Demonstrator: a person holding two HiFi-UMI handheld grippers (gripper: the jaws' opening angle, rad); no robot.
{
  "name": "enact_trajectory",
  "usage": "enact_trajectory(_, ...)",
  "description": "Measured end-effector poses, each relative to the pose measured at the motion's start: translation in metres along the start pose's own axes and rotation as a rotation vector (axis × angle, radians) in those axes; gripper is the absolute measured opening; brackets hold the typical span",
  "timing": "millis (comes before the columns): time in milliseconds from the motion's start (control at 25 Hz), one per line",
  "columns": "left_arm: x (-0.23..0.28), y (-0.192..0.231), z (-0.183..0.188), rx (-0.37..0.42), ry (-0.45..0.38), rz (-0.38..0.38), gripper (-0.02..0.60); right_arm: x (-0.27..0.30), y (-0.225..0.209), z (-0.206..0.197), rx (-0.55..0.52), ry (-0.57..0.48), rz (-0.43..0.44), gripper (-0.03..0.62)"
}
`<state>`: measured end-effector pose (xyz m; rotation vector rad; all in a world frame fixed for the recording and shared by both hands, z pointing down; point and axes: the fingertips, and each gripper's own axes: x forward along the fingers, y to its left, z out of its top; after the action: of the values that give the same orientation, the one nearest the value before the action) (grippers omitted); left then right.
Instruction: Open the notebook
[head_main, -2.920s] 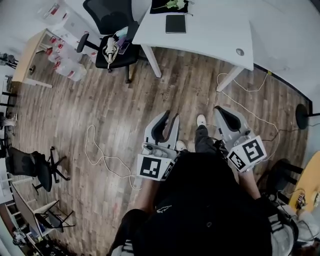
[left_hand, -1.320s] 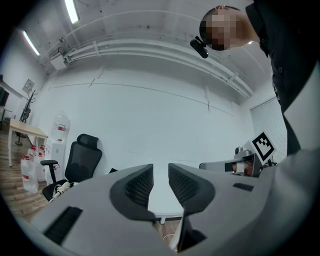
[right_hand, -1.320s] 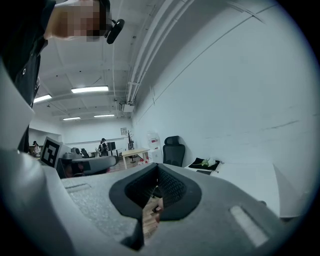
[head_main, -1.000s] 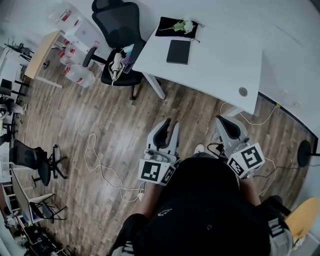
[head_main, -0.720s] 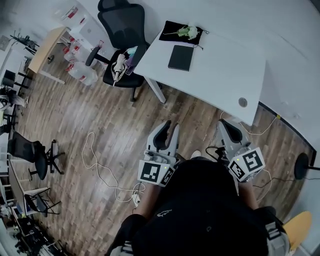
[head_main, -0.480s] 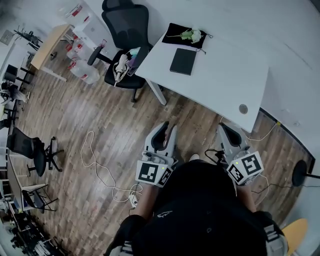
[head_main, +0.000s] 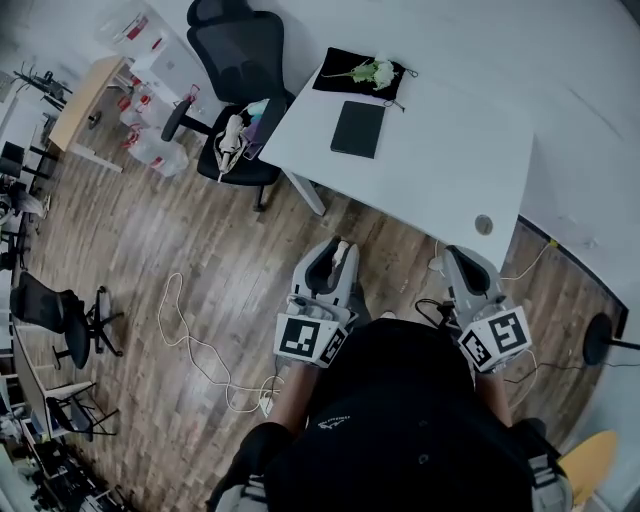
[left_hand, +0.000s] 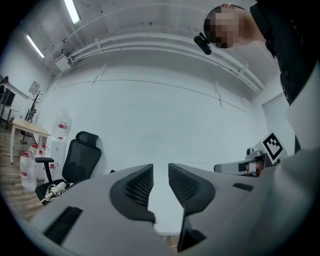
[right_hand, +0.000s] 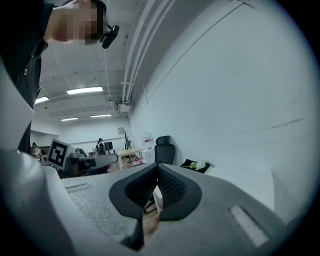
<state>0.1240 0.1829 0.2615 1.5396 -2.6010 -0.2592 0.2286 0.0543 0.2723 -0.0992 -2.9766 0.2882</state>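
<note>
Head view: the closed dark notebook (head_main: 357, 129) lies flat near the far left corner of the white surface (head_main: 450, 150), just beside a black cloth (head_main: 345, 80) with flowers. Both claws hang well short of the near edge.

It looks thin and light and likely to slide, so I would pin it and lift the cover's free edge. Which edge is the spine I cannot tell.

Left gripper view: the left claw (left_hand: 160, 172) is narrowly parted and empty.

Right gripper view: the right claw (right_hand: 156, 167) has its tips together, gripping nothing.
</note>
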Motion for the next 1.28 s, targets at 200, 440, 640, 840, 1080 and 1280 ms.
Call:
enact_trajectory(200, 0.035, 0.015, 0.004, 0.016, 0.010, -0.058, 0.094, 0.017, -0.017, 0.007, 0.013, -0.003, -0.060, 0.005)
enact_trajectory(440, 0.086, 0.048, 0.004, 0.006, 0.032, -0.099, 0.094, 0.063, -0.039, 0.010, 0.019, 0.020, -0.094, 0.005)
enact_trajectory(640, 0.128, 0.084, 0.010, -0.004, 0.054, -0.118, 0.094, 0.113, -0.052, 0.021, 0.010, 0.039, -0.103, 0.005)
enact_trajectory(840, 0.163, 0.114, 0.012, 0.002, 0.082, -0.157, 0.094, 0.156, -0.065, 0.034, 0.000, 0.044, -0.139, 0.005)
enact_trajectory(1080, 0.195, 0.153, -0.001, -0.017, 0.127, -0.191, 0.094, 0.199, -0.073, 0.039, -0.001, 0.059, -0.171, 0.005)
enact_trajectory(1280, 0.220, 0.183, -0.007, -0.008, 0.167, -0.229, 0.094, 0.231, -0.077, 0.051, 0.000, 0.048, -0.217, 0.005)
